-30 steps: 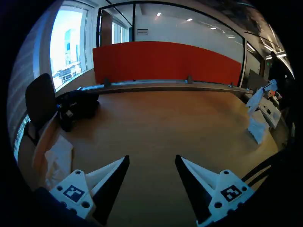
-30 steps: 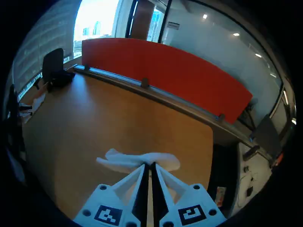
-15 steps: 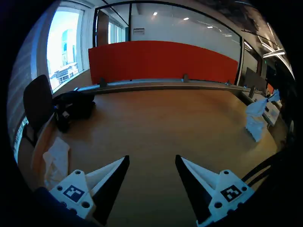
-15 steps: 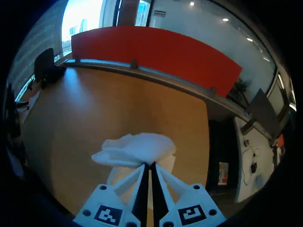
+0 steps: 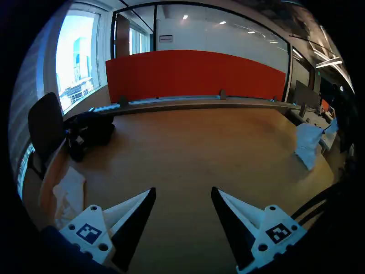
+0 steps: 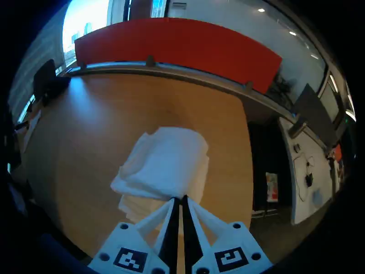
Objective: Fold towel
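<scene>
A white towel [image 6: 164, 166] hangs from my right gripper [image 6: 181, 201], whose fingers are shut on its near edge; the cloth droops over the wooden table [image 6: 114, 118] toward its right end. In the left gripper view the same towel [image 5: 306, 144] appears far off at the right, lifted above the table edge. My left gripper [image 5: 182, 194] hovers open over the bare wooden table [image 5: 196, 141], with nothing between its fingers.
An orange divider panel [image 5: 196, 73] runs along the table's far side. A black bag [image 5: 91, 130] and a dark chair [image 5: 44, 121] sit at the far left. Another white cloth [image 5: 68, 196] lies at the left edge. The floor drops off right of the table [image 6: 269, 182].
My right gripper has tilted downward and the towel has opened from a thin bunch into a wider hanging sheet. In the left gripper view the towel has drifted slightly. The left gripper stays open.
</scene>
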Tool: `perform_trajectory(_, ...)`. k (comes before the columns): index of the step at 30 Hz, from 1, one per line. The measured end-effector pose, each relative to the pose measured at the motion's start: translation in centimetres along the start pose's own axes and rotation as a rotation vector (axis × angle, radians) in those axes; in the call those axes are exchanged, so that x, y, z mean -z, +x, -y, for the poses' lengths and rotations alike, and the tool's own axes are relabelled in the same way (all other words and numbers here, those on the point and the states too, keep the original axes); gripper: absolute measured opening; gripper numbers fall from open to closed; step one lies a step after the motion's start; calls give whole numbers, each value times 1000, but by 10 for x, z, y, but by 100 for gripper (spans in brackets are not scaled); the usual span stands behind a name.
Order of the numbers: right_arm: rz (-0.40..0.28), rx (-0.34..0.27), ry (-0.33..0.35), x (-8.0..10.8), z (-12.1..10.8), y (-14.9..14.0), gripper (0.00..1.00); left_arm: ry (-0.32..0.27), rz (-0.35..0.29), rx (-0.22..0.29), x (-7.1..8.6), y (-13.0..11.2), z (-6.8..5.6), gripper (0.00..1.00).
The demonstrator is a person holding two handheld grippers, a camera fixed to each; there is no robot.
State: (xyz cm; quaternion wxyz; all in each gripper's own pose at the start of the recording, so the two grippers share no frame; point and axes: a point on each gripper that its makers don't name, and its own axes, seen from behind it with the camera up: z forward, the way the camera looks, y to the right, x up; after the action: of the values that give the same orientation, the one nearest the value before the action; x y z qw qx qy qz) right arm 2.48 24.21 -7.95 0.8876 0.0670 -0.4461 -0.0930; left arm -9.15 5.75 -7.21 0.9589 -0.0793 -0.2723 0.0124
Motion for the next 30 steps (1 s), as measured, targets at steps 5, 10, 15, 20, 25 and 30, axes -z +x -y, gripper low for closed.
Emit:
perform_trajectory(5, 35, -47, -18, -8, -8, -19, 4, 4, 0, -3, 2, -1, 1, 89)
perform_trajectory(10, 63, -87, -31, -16, -13, -34, 4, 10, 2, -1, 5, -3, 3, 89)
perform_trajectory(15, 80, -113, -39, -22, -15, -43, 4, 15, 1, -2, 7, -3, 5, 89)
perform_trajectory(20, 97, -134, -44, -27, -15, -51, 4, 18, 0, -4, 9, -4, 6, 89)
perform_trajectory(25, 119, -149, -55, -32, -16, -60, 4, 19, 3, -5, 11, -5, 7, 89)
perform_trajectory(30, 143, -164, -65, -40, -17, -67, 4, 21, 6, -7, 12, -7, 8, 89)
